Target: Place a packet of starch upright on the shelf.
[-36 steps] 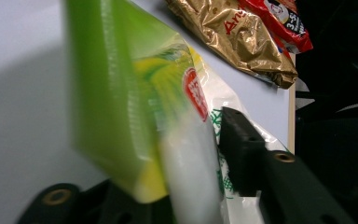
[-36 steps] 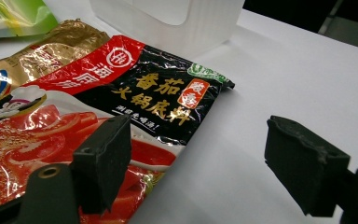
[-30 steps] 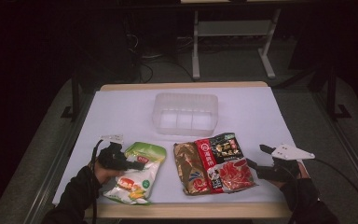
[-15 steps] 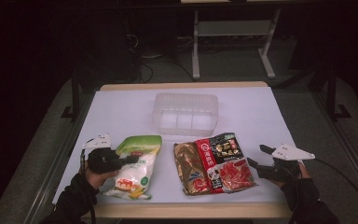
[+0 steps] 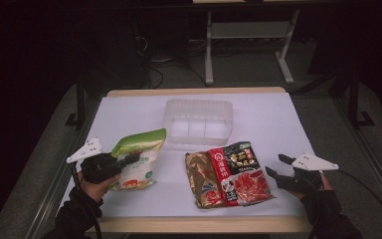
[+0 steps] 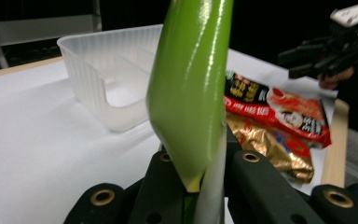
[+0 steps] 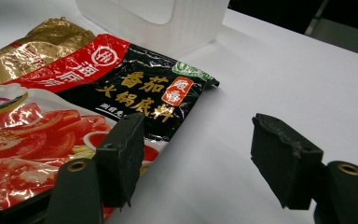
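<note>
Green and white glossy plastic, the snack pouch (image 5: 137, 158) is sitting pinched between the black jaws of the left hand-held gripper (image 5: 129, 160), with its green top edge tilting up off the white-covered desk (image 5: 258, 119); in the left gripper view the pouch (image 6: 193, 88) is standing edge-on between the two jaws, which are pressing together on its lower corner. This pouch is lying to the left of and nearer the person than the clear ribbed plastic bin (image 5: 197, 121), which is sitting empty toward the far middle of the desk. Directly in front of the bin, just beside its near wall, the flat red, black and gold seasoning packet (image 5: 227, 173) is resting on the desk. To the right of the bin and closer to the person, the right hand-held gripper (image 5: 277, 167) is hovering just beside the packet's right edge with its jaws spread wide; in the right gripper view one jaw is overlapping the packet (image 7: 74, 116) and the other is hanging over bare desk.
</note>
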`<state>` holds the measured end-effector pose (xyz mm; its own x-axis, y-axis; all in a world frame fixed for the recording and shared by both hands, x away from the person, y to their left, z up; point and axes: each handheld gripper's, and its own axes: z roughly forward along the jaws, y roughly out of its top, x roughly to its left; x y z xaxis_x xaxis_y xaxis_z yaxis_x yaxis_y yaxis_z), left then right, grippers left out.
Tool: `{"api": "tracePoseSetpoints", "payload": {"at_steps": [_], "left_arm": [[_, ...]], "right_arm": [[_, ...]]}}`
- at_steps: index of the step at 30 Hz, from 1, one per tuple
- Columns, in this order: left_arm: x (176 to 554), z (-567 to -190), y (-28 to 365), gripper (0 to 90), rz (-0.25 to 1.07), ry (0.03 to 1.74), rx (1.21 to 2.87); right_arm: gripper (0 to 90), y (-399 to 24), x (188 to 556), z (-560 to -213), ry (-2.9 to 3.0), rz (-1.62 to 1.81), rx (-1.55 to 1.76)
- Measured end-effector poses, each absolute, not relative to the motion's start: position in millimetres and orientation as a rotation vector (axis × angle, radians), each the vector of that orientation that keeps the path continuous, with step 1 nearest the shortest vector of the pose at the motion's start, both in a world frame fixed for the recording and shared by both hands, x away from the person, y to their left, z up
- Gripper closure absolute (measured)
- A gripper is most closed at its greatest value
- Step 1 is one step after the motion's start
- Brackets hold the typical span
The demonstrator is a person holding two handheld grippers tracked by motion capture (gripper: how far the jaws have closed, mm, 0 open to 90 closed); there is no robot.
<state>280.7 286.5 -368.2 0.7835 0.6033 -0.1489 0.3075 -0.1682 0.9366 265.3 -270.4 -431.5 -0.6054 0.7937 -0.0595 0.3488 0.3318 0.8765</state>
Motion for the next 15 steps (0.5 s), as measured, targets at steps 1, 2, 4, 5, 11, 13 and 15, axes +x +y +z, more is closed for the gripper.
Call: {"api": "tracePoseSetpoints", "payload": {"at_steps": [1, 2, 4, 5, 11, 13, 15], "left_arm": [[280, -367, 287, 85.6, 0.320, 0.715, 1.762], [281, -365, 286, 85.5, 0.306, 0.707, 1.758], [281, -362, 284, 85.6, 0.342, 0.713, 1.741], [282, -360, 283, 85.5, 0.338, 0.708, 1.742], [288, -354, 279, 85.6, 0.384, 0.726, 1.699], [291, -352, 278, 85.6, 0.389, 0.724, 1.686], [293, -350, 276, 85.6, 0.393, 0.726, 1.677]], "right_arm": [[34.2, -271, 265, -432, 2.113, 1.216, 1.007], [34.2, -271, 265, -432, 2.111, 1.214, 1.012], [34.5, -272, 266, -432, 2.106, 1.217, 1.015], [34.7, -273, 266, -432, 2.104, 1.219, 1.015], [35.2, -274, 265, -431, 2.089, 1.227, 1.013], [35.2, -274, 265, -431, 2.089, 1.228, 1.013], [35.2, -273, 265, -431, 2.088, 1.226, 1.016]]}}
